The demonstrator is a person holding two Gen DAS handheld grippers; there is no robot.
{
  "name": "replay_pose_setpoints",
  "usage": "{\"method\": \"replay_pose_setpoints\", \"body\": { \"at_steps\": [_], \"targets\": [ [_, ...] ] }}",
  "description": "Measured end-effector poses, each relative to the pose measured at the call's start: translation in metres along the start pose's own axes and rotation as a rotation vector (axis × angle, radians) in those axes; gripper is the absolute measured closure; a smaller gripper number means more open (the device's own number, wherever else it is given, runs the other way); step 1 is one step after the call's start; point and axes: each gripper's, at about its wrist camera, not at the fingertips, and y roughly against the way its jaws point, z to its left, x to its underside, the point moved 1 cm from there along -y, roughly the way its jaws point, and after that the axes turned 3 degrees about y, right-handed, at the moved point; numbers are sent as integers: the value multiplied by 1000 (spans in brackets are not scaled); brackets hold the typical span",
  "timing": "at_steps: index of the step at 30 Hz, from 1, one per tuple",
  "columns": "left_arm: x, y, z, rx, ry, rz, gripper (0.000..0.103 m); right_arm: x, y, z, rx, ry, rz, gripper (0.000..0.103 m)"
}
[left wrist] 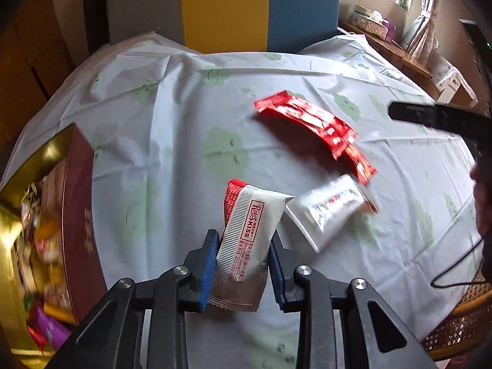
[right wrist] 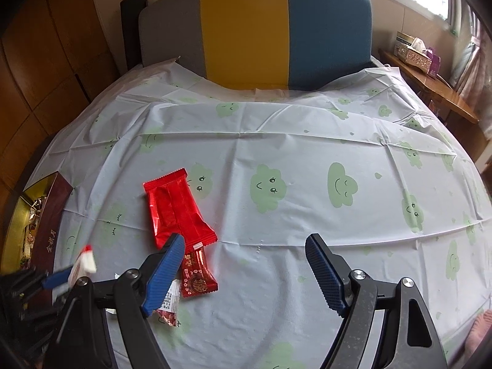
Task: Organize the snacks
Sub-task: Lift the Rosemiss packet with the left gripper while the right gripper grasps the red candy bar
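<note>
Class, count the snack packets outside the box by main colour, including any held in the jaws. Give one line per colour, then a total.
Red: 2, the large red packet and the small red packet.
White: 2, the loose white packet and the held white packet in the left gripper.
Total: 4.

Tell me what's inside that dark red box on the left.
The dark red box has a gold lining and holds a heap of mixed wrapped snacks, including orange, purple and red wrappers. They are blurred, so kinds and count are unclear, and the box wall hides the near side.
</note>
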Motion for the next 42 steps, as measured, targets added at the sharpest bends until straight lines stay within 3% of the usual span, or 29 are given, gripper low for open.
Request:
{"method": "replay_pose_setpoints", "body": {
  "at_steps": [4, 6, 8, 13, 27, 40, 42],
  "targets": [
    [26, 10, -13, -9, -5, -31, 71, 2, 2, -1, 10, 4, -6, 22],
    [38, -2, -17, -7, -16, 4, 68, 2, 2, -1, 11, 2, -5, 22],
    [44, -2, -17, -18, -17, -62, 67, 2, 1, -2, 16, 2, -4, 22],
    [51, 0, -20, -35, -52, -122, 67, 5, -3, -2, 21, 3, 13, 22],
    [56, -1, -22, -37, -51, -160, 67, 8, -14, 9, -6, 26, 28, 22],
    [57, 1, -18, -13, -43, -173, 67, 2, -28, 23, -154, 39, 48, 22],
    [57, 1, -18, -10, -41, -172, 67, 0, -31, 29, -169, 65, 53, 17]
  ]
}}
